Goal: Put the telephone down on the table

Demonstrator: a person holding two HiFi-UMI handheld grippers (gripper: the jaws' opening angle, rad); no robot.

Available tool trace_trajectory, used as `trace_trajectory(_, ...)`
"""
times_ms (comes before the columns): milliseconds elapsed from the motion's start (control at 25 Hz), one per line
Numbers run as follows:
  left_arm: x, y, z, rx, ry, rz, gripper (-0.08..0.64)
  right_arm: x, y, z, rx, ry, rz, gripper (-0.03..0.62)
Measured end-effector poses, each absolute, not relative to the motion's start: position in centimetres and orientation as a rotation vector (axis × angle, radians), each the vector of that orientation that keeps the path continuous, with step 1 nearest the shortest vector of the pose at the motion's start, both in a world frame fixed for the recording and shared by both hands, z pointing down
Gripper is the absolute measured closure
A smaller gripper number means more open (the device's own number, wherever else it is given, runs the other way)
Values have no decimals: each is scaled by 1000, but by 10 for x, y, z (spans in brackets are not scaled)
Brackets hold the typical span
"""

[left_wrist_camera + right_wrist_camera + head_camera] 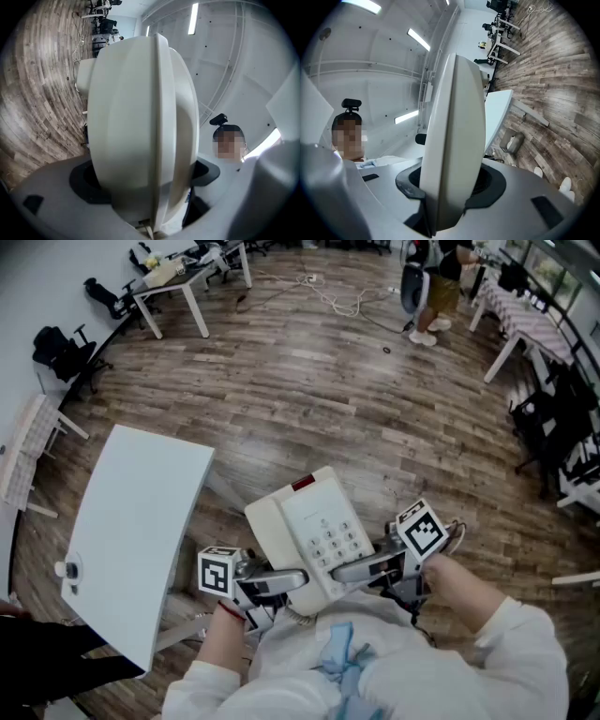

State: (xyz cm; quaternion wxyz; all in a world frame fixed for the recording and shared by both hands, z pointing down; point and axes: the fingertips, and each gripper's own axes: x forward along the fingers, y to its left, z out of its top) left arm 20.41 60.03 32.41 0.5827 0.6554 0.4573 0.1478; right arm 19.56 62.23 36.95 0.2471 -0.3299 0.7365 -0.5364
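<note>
A cream push-button telephone [314,535] with a red strip at its far end hangs in the air over the wooden floor, close in front of the person. My left gripper [281,581] is shut on its left near edge, my right gripper [363,570] shut on its right near edge. The white table [131,521] stands to the left of the telephone, apart from it. In the left gripper view the telephone's body [140,122] fills the gap between the jaws of the left gripper [145,185]. In the right gripper view its thin edge [454,136] is clamped in the right gripper [450,187].
A small grey object [67,569] lies near the table's left edge. Desks with black chairs [178,282] stand far back left, cables [337,301] lie on the floor, a person [436,287] stands at the back right beside more tables [525,315].
</note>
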Motion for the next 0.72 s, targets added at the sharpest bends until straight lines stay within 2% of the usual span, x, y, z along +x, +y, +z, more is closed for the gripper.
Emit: trace_trajectory(720, 211, 599, 322, 1572, 1076, 317, 100, 204, 619, 367, -883, 2031, -1484, 405)
